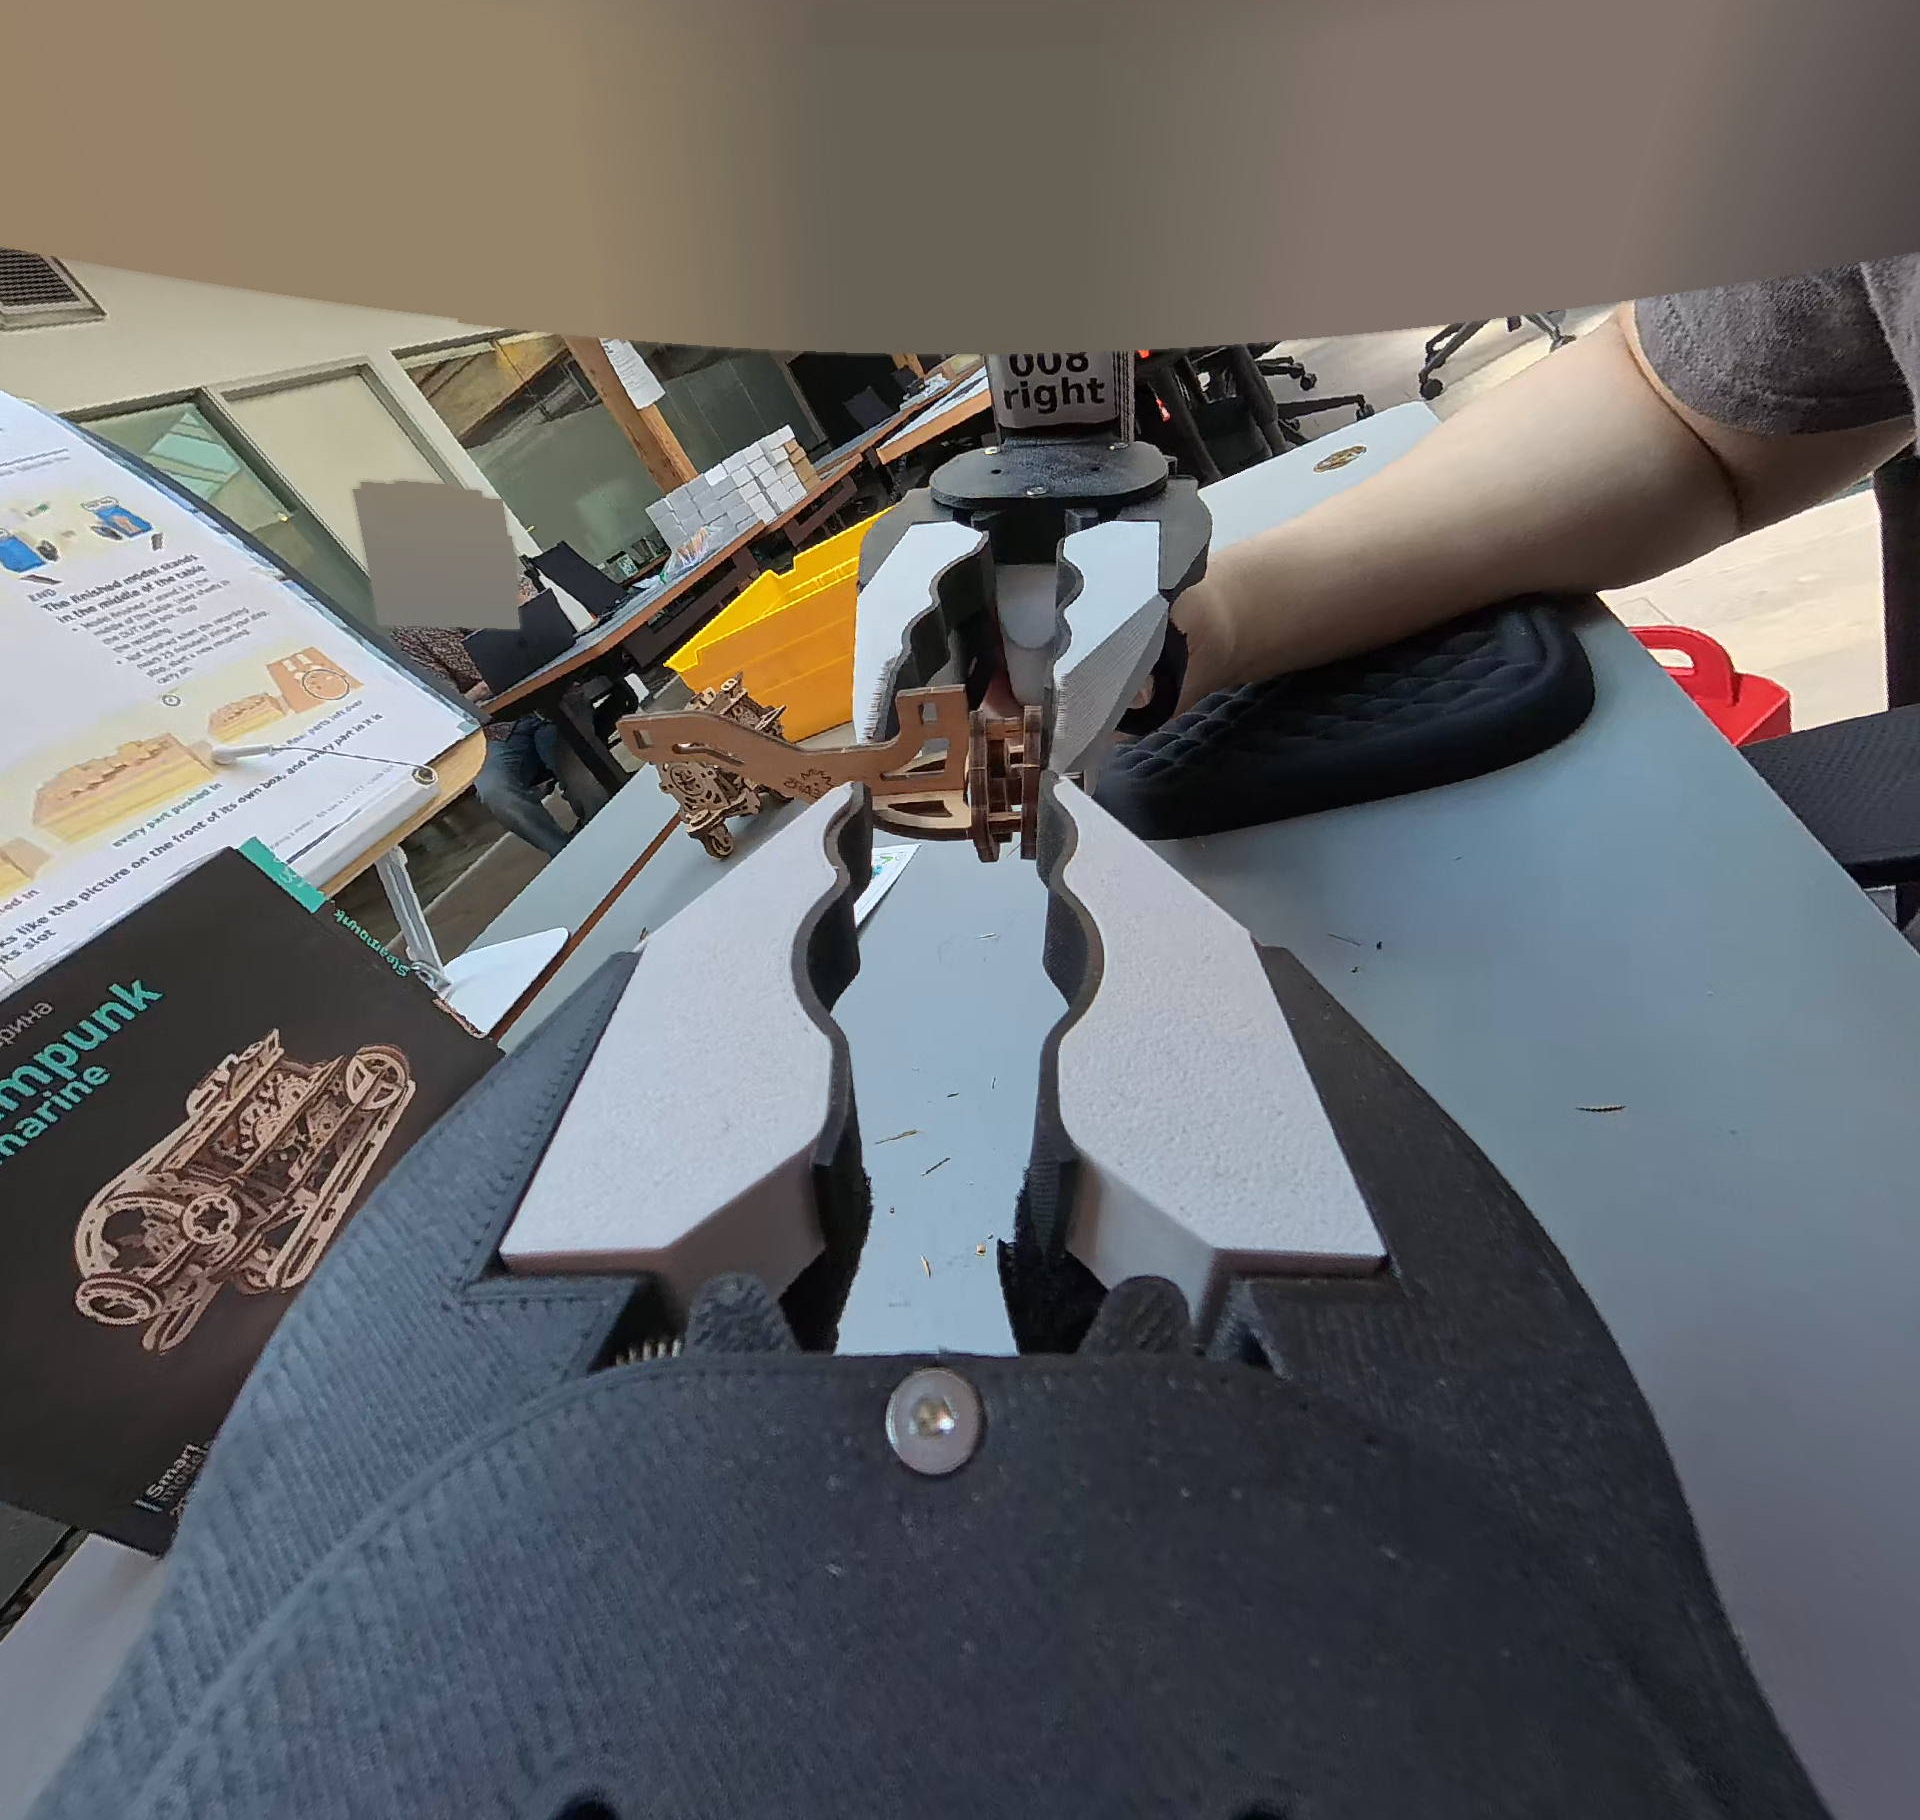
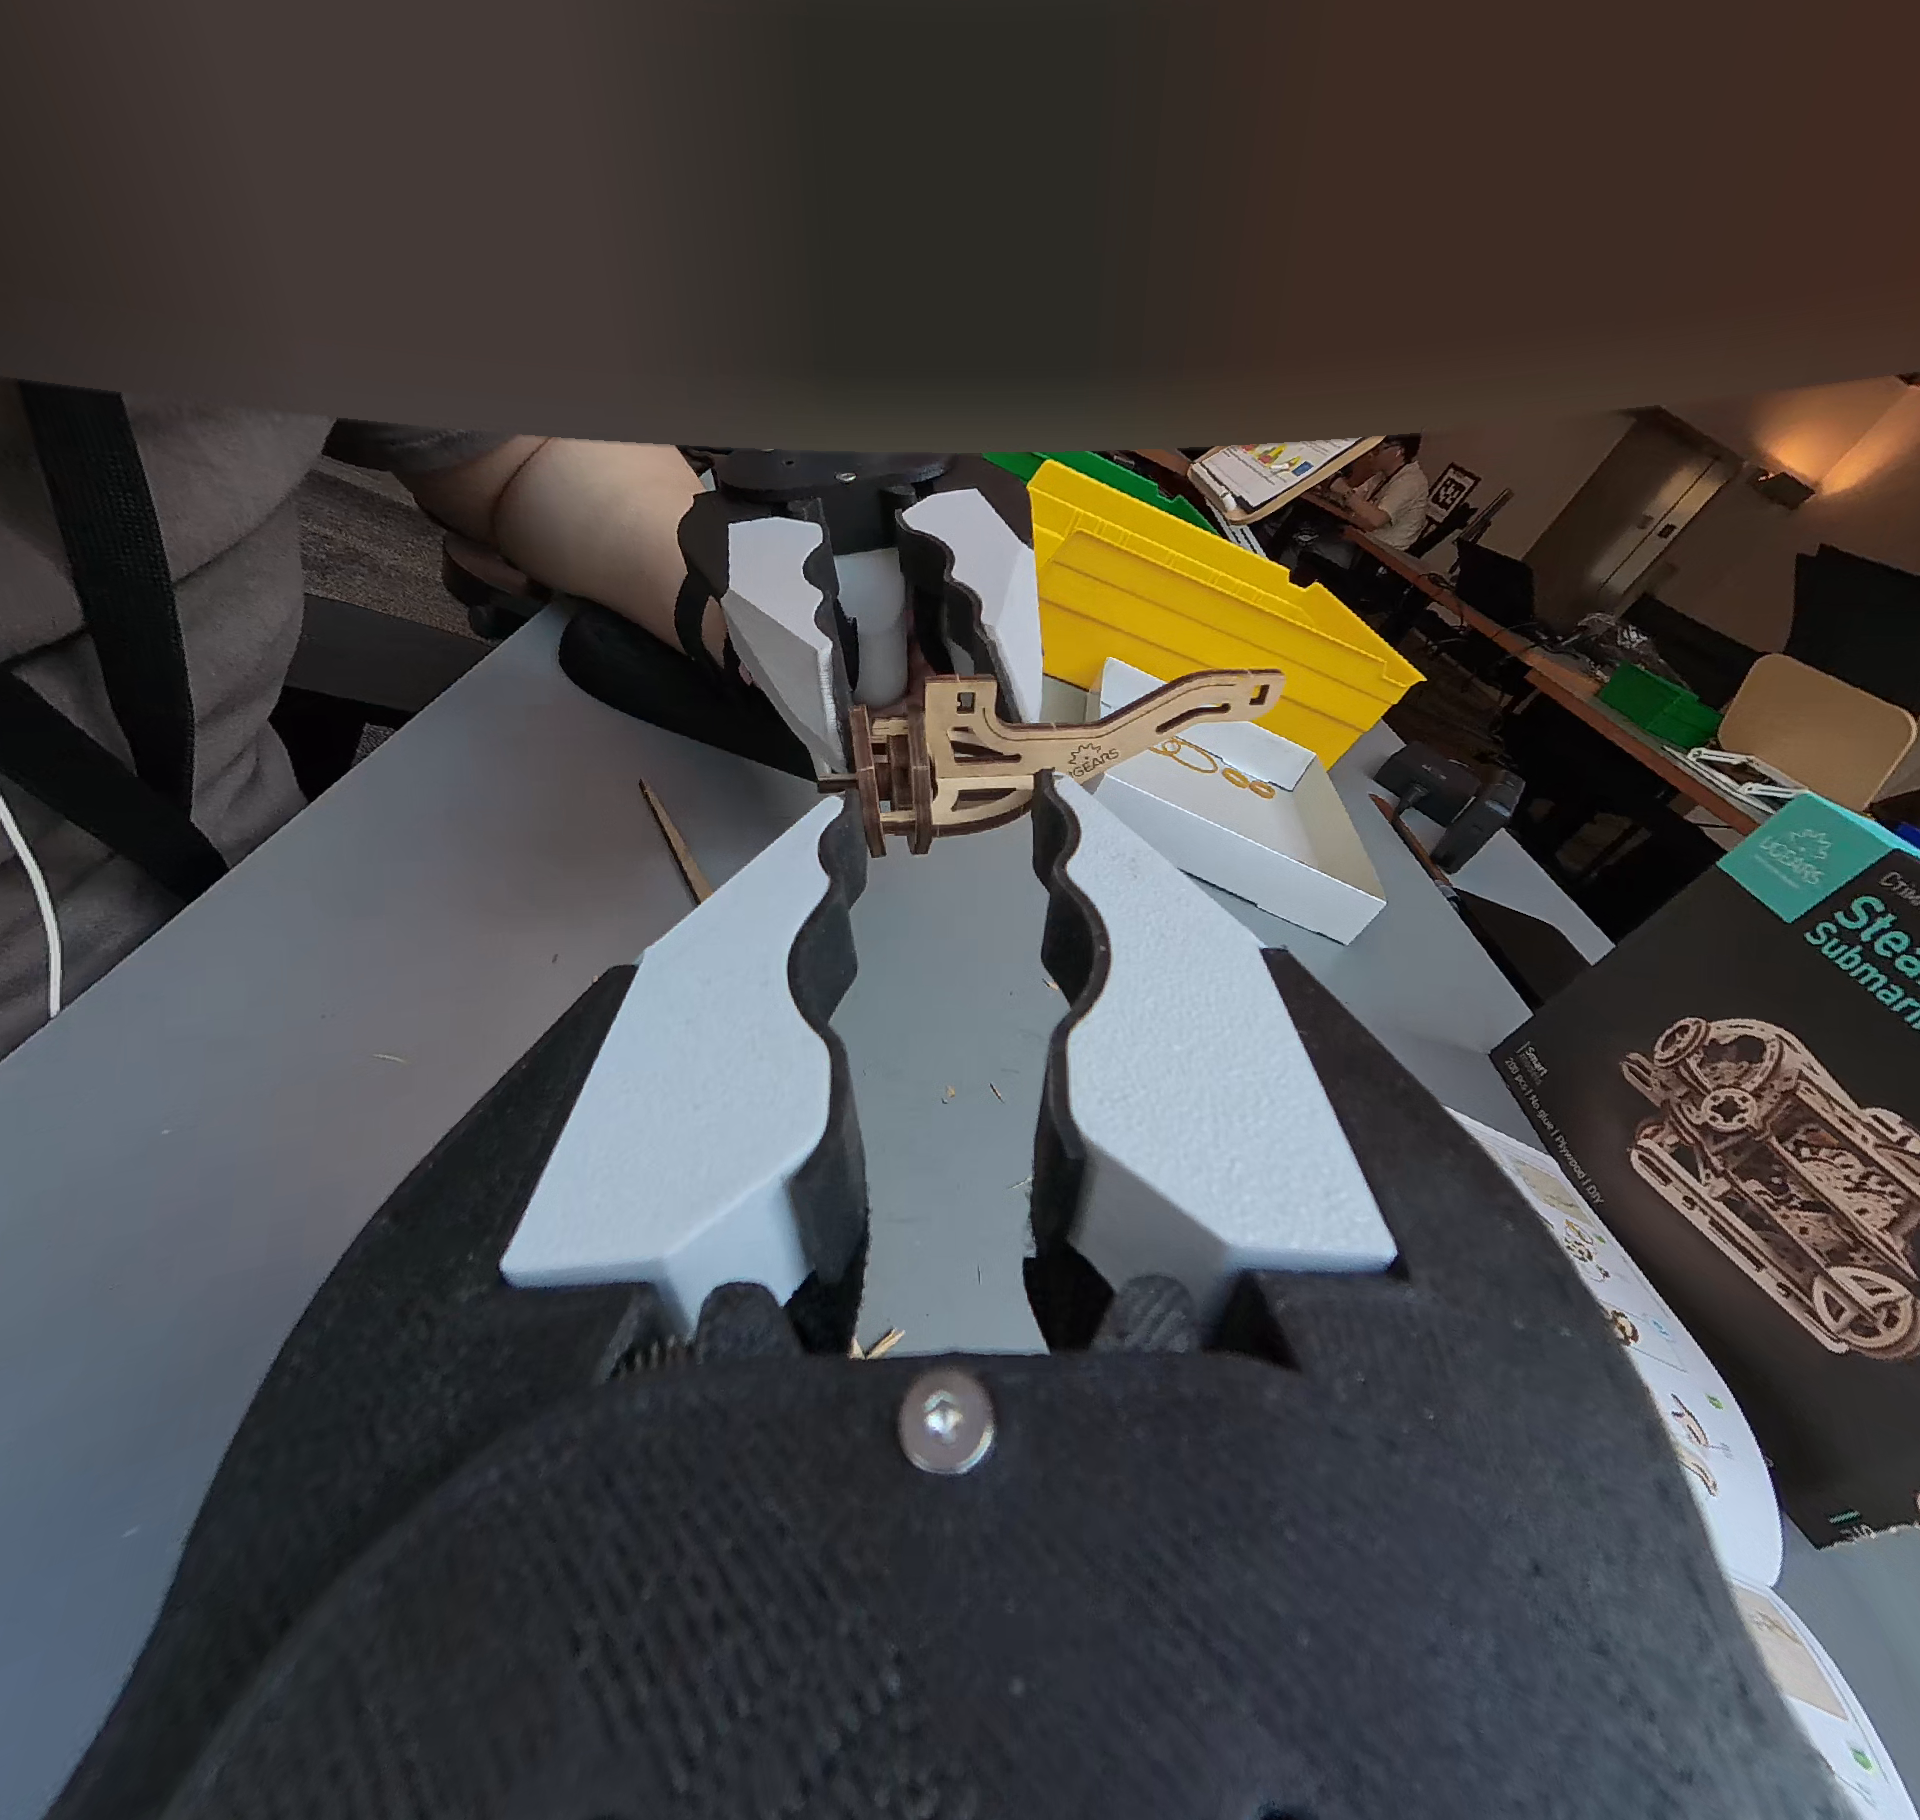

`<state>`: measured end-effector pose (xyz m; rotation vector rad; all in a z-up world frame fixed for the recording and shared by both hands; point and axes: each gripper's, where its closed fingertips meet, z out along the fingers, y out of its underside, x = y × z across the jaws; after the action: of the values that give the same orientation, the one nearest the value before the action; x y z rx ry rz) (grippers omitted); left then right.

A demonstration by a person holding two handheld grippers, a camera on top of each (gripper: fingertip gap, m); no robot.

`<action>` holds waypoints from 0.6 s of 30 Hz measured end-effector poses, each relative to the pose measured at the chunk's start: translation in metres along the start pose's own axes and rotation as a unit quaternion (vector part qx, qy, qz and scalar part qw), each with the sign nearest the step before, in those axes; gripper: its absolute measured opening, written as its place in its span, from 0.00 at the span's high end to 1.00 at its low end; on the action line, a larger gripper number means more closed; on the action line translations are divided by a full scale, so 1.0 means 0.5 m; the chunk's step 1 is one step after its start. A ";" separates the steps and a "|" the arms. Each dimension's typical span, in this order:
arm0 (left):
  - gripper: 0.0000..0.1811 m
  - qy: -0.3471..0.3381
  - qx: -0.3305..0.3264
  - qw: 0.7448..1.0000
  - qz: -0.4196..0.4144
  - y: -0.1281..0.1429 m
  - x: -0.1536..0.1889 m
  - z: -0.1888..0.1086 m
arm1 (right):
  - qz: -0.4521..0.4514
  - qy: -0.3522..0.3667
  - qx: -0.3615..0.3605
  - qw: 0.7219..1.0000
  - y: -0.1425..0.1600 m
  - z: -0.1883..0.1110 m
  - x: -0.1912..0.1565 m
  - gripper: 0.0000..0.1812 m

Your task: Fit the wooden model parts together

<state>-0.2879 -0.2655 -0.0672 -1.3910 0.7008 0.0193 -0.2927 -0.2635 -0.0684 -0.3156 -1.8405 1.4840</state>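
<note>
A wooden assembly hangs above the grey table (image 1: pixel 1455 939). It is a flat curved lever arm (image 1: pixel 748 752) joined to a small stack of toothed discs (image 1: pixel 1006 783). My left gripper (image 1: pixel 949 799) is closed on its lower edge, one fingertip on the curved brace and the other on the disc stack. My right gripper (image 2: pixel 943 804) faces the left one and is closed on the same assembly (image 2: pixel 1091 742). The right gripper also shows in the left wrist view (image 1: pixel 977 742), and the left gripper in the right wrist view (image 2: pixel 914 731). The lever arm sticks out sideways past the fingers.
A partly built wooden model (image 1: pixel 717 783) stands behind, with a yellow bin (image 2: pixel 1195 627) and a white tray (image 2: pixel 1247 866). The black kit box (image 1: pixel 208 1199) and an instruction sheet (image 1: pixel 156 679) lie to one side. A black wrist pad (image 1: pixel 1351 721) supports a person's arm (image 1: pixel 1455 523). A thin stick (image 2: pixel 670 835) lies on the table. My left and right fingertips are right by each other.
</note>
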 end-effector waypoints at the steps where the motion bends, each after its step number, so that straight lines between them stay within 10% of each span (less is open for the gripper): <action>1: 0.84 0.000 -0.001 1.000 0.003 0.000 0.000 0.000 | 0.005 -0.001 -0.001 1.000 0.001 0.000 0.001 0.83; 18: 0.82 0.009 -0.001 1.000 -0.007 0.005 -0.003 -0.003 | 0.015 -0.005 0.010 1.000 -0.004 -0.003 0.001 0.83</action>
<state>-0.2908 -0.2660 -0.0689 -1.3994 0.7064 -0.0039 -0.2916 -0.2628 -0.0665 -0.3278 -1.8352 1.5257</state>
